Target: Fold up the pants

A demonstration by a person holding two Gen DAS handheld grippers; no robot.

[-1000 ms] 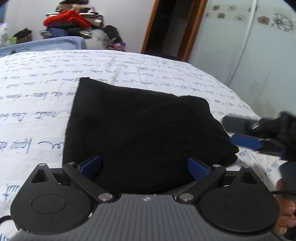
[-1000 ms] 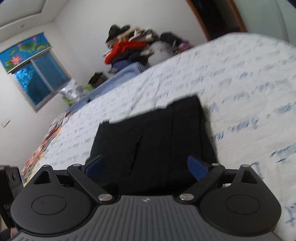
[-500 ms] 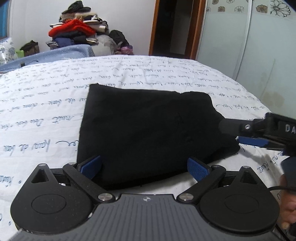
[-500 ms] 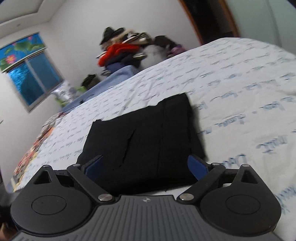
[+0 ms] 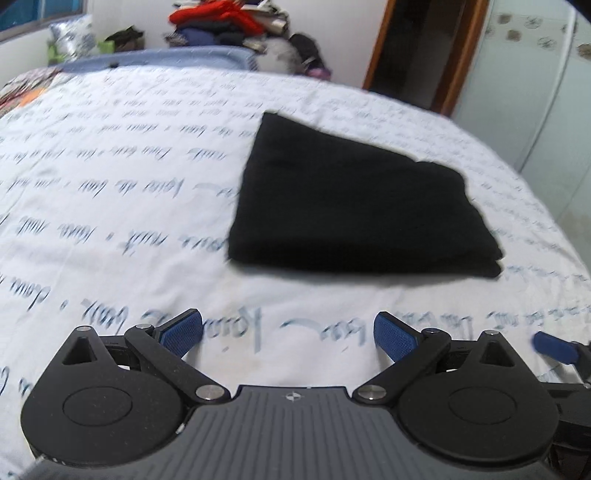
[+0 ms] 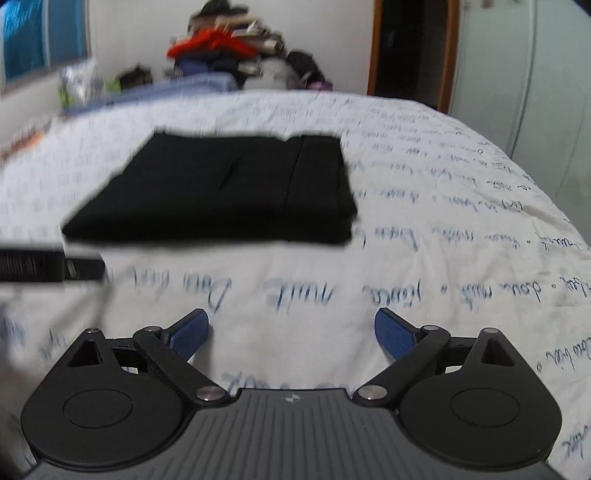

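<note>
The black pants (image 5: 351,206) lie folded into a flat, compact rectangle on the white bedsheet (image 5: 110,206), also seen as the black pants (image 6: 229,192) in the right wrist view. My left gripper (image 5: 288,332) stands open over bare sheet, well short of the pants' near edge, with nothing between its blue pads. My right gripper (image 6: 291,332) is likewise open and empty, back from the pants. A blue fingertip (image 5: 554,347) of the right gripper shows at the left view's right edge. The left gripper's dark body (image 6: 48,264) pokes in at the left of the right wrist view.
The sheet carries blue script print. A pile of clothes (image 5: 229,22) with a red garment on top sits past the bed's far end. A wooden door frame (image 5: 458,51) and pale wardrobe (image 5: 535,92) stand at the right. A window (image 6: 40,37) is at the far left.
Both grippers have drawn back from the folded pants, which earlier lay right between the fingers. Bare sheet now separates each gripper from the pants. Both views are motion-blurred.
</note>
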